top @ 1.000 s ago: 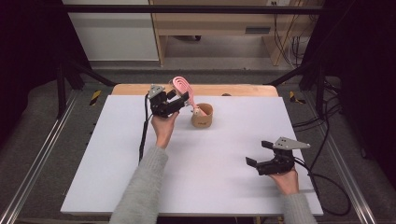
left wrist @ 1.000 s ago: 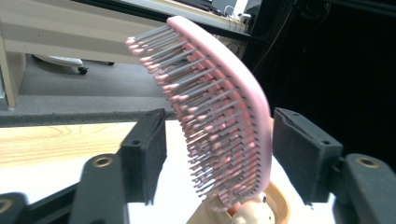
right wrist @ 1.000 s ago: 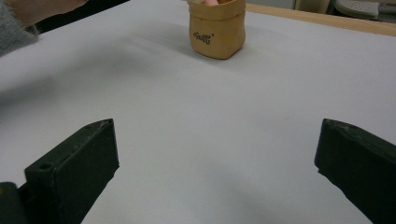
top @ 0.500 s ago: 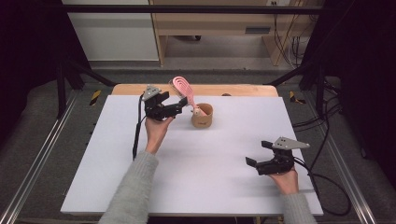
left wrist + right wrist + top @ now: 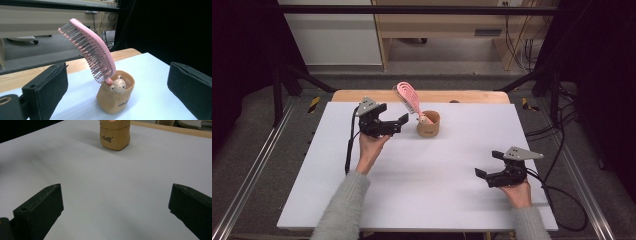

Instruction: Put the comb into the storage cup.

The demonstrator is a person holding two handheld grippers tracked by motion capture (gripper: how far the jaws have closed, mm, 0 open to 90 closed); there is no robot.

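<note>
Hairbrush: pink, handle down in the cup, head leaning toward the upper left of the high view; in the left gripper view bristles facing the lower left, head rising toward the upper left of the frame.
Cup: tan, soft-sided, upright on the white table just above the centre of the high view; small bear figure at the rim beside the brush handle in the left gripper view; dark lettering on the wall in the right gripper view, at the top centre of that frame.
Left gripper: left of centre in the high view, just left of the cup, apart from cup and brush; jaws spread wide, just been opening, nothing pinched; in the left gripper view the 2 black jaws stand at the lower left and lower right, brush and cup farther off between them.
Right gripper: lower right of the high view, well apart from the cup, low over the table; jaws spread wide, nothing between them but bare table.
Table: white sheet over a wooden top, wood strip along the far edge.
</note>
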